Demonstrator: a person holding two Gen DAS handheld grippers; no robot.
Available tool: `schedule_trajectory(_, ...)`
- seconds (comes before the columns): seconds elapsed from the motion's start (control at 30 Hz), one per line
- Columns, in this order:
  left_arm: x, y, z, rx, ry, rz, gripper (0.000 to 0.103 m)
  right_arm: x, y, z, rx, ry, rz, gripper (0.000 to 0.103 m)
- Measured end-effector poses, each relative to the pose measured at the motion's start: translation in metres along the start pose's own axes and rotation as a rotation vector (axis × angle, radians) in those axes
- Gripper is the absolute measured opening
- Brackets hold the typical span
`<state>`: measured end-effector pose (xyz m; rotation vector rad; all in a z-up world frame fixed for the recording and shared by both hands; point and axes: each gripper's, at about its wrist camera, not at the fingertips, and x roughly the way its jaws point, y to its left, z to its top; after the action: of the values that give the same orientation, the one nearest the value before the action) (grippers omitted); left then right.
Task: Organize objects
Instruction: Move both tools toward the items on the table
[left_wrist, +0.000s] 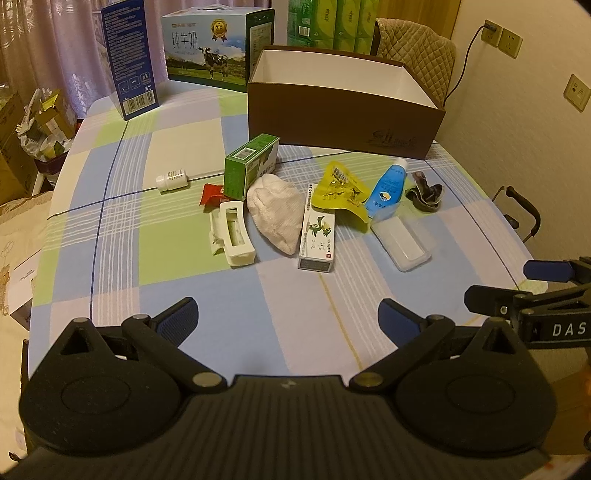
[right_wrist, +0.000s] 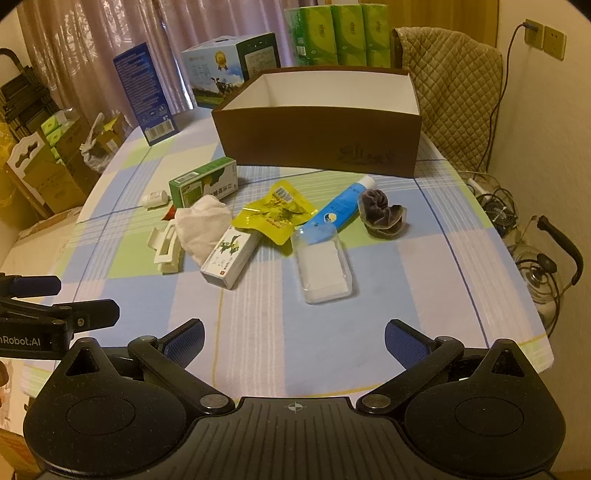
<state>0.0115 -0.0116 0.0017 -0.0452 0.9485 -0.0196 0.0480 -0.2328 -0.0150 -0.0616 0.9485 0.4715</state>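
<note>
Brown cardboard box (right_wrist: 317, 144): we are seeing it sitting open-topped at the far side of the checked tablecloth (right_wrist: 258, 332), its white interior showing nothing inside.
Clutter in front of the box: we are finding a green rectangular carton (right_wrist: 201, 182), a small white pill bottle (left_wrist: 171, 180) lying on its side, a red sachet (left_wrist: 211, 194), a white plastic clip-shaped holder (left_wrist: 234, 236), a crumpled white cloth (right_wrist: 201, 225), a white medicine box with a green plant print (right_wrist: 231, 256), a yellow foil snack pouch (right_wrist: 277, 212), a blue squeeze tube with a white cap (right_wrist: 341, 208), a clear flat plastic case (right_wrist: 325, 267) and a dark crumpled fabric piece (right_wrist: 382, 214).
Left gripper (left_wrist: 288, 317): we are holding it spread wide and empty above the near tablecloth.
Right gripper (right_wrist: 293, 338): we are holding it likewise parted, grasping nothing.
Background: a blue tall carton (left_wrist: 129, 59), a milk carton with a cow picture (left_wrist: 214, 48) and green tissue packs (right_wrist: 340, 33) are standing behind the box.
</note>
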Motion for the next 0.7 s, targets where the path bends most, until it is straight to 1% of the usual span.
schedule_trajectory(0.2, 0.001, -0.003, 0.002, -0.001, 0.002, 0.003, 0.102, 0.001, -0.001, 0.001, 0.0, 0.0, 0.001, 0.101)
schedule_trajectory(0.37, 0.008, -0.008, 0.011, -0.003, 0.008, 0.007, 0.102, 0.002, -0.003, 0.004, -0.001, 0.002, 0.001, 0.101)
schedule_trajectory(0.7, 0.017, -0.002, 0.018, -0.015, 0.016, 0.008, 0.102, 0.01, -0.01, 0.015, 0.005, 0.014, 0.01, 0.101)
